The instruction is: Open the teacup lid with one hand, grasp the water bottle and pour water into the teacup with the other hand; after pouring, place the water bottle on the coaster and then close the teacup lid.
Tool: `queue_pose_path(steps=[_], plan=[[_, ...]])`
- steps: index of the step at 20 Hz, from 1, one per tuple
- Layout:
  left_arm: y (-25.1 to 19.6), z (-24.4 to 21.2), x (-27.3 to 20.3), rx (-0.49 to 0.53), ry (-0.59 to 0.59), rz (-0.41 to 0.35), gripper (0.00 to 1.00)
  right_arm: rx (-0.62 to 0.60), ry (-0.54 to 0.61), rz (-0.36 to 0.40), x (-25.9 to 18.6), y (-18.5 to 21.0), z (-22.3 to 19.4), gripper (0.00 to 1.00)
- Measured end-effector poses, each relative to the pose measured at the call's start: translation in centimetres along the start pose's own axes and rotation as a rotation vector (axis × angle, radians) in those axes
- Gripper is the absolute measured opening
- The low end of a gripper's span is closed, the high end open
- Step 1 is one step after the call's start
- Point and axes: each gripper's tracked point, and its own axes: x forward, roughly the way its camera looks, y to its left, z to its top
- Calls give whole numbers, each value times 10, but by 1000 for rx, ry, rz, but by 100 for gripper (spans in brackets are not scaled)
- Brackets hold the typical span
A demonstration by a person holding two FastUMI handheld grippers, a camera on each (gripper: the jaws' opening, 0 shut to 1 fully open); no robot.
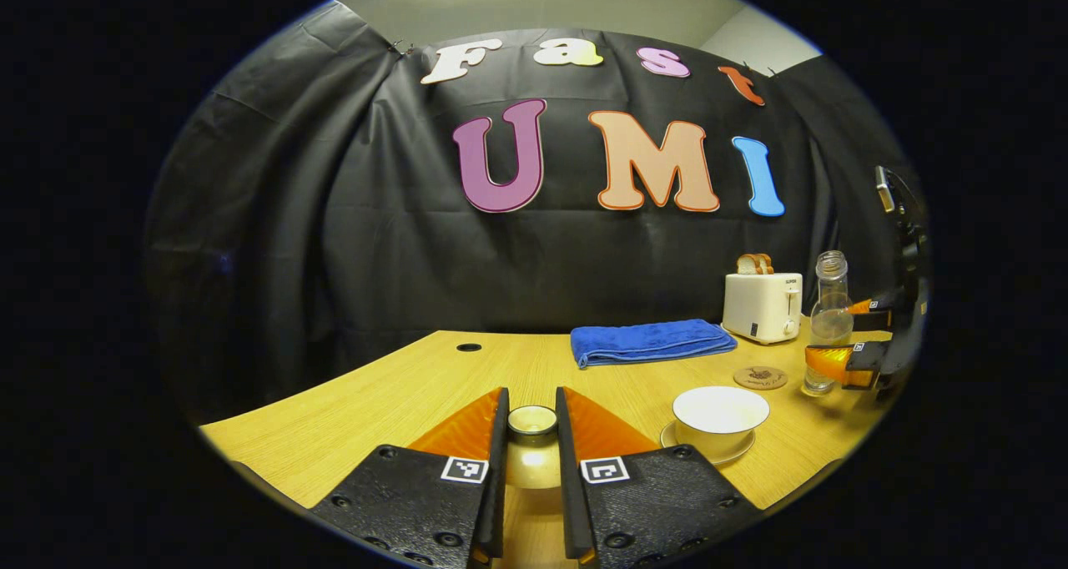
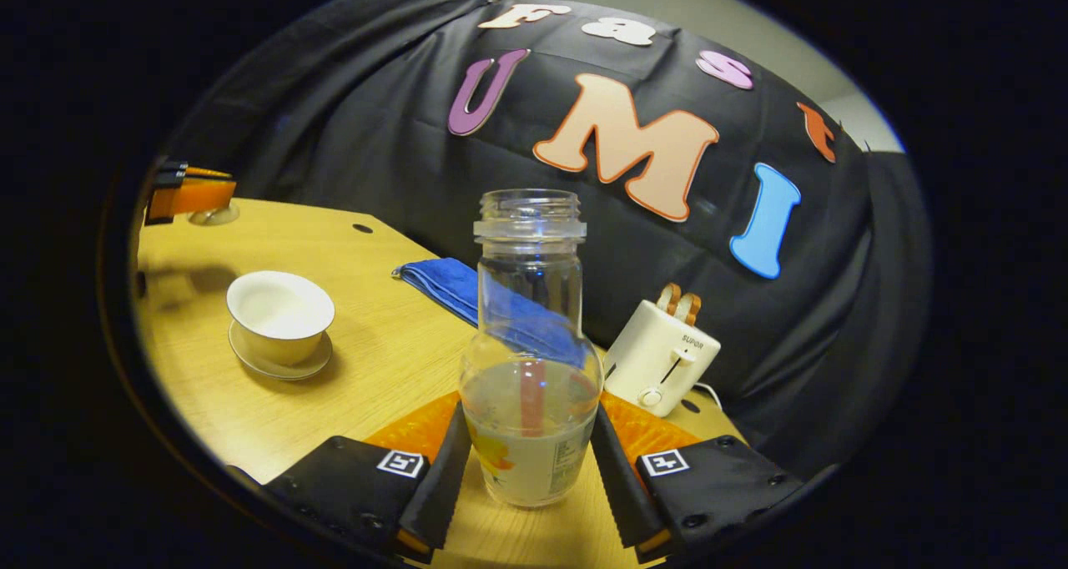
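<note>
My left gripper [image 1: 532,435] has its jaws closed on the knob of the lid [image 1: 532,456], held off to the side so the cup [image 1: 720,419] stands uncovered for pouring. From the right gripper view, the lid hangs above the worktop [image 2: 367,360], well apart from the cup. The cup is a white bowl shape on a matching saucer [image 1: 734,455], with a pale, bare inside; I cannot tell whether any water is in it.

My right gripper [image 2: 526,469] has the bottle [image 2: 531,369] between its jaws, both pressing on the wide lower body, where the grip is steadiest. The bottle is upright, its base resting on or just above the worktop; I cannot tell which. It is clear, capless, with a threaded neck, and water fills roughly the bottom third.

The round coaster [image 1: 760,377] lies bare just beside the bottle, between it and the cup. I judge that pouring has not begun. Behind are a folded blue towel [image 1: 647,341] and a white toaster [image 1: 762,306] holding toast.
</note>
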Motion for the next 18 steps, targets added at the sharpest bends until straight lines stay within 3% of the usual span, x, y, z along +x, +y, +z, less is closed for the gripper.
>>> queue_pose_path(steps=[6, 18], plan=[[0, 0, -1, -2, 2, 0, 25, -305, -33, -6, 9, 25, 21, 77], [0, 0, 0, -3, 4, 0, 25, -777, -82, -43, 20, 58, 23, 77]])
